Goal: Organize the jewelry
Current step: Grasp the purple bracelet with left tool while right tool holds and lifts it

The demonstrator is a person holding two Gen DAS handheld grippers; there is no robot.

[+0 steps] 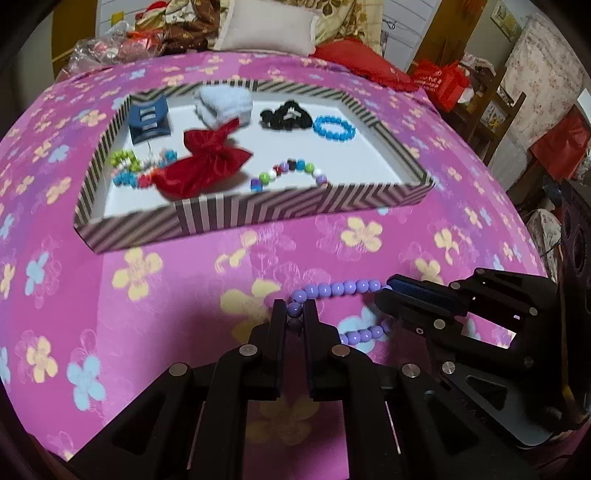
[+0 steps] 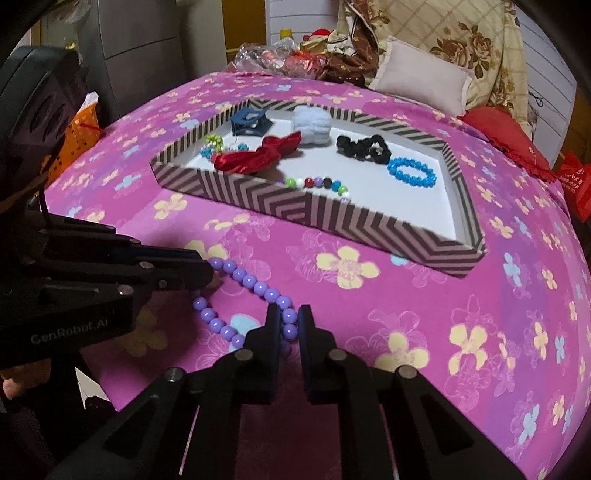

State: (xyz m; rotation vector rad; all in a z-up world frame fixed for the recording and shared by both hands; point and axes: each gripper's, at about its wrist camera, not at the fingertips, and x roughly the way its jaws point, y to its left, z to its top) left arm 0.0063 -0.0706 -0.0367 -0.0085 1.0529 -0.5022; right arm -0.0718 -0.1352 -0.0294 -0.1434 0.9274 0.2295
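A purple bead bracelet (image 1: 343, 287) (image 2: 243, 277) lies on the pink flowered bedspread in front of a striped tray (image 1: 258, 214) (image 2: 332, 218). My left gripper (image 1: 294, 308) (image 2: 208, 271) is shut on the beads at the bracelet's left end. My right gripper (image 2: 289, 314) (image 1: 386, 291) is shut on the beads at its right end. The loop stretches between the two. Inside the tray lie a blue bead bracelet (image 1: 334, 128) (image 2: 412, 171), a black scrunchie (image 1: 284, 115), a red pouch (image 1: 201, 162) and a multicoloured bead bracelet (image 1: 291, 171).
The tray also holds a dark blue box (image 1: 149, 118), a pale blue fluffy cloth (image 1: 225, 103) and several small coloured beads (image 1: 127, 166). A white pillow (image 1: 269, 29) and piled clothes lie behind. An orange basket (image 2: 79, 125) stands off the bed's left edge.
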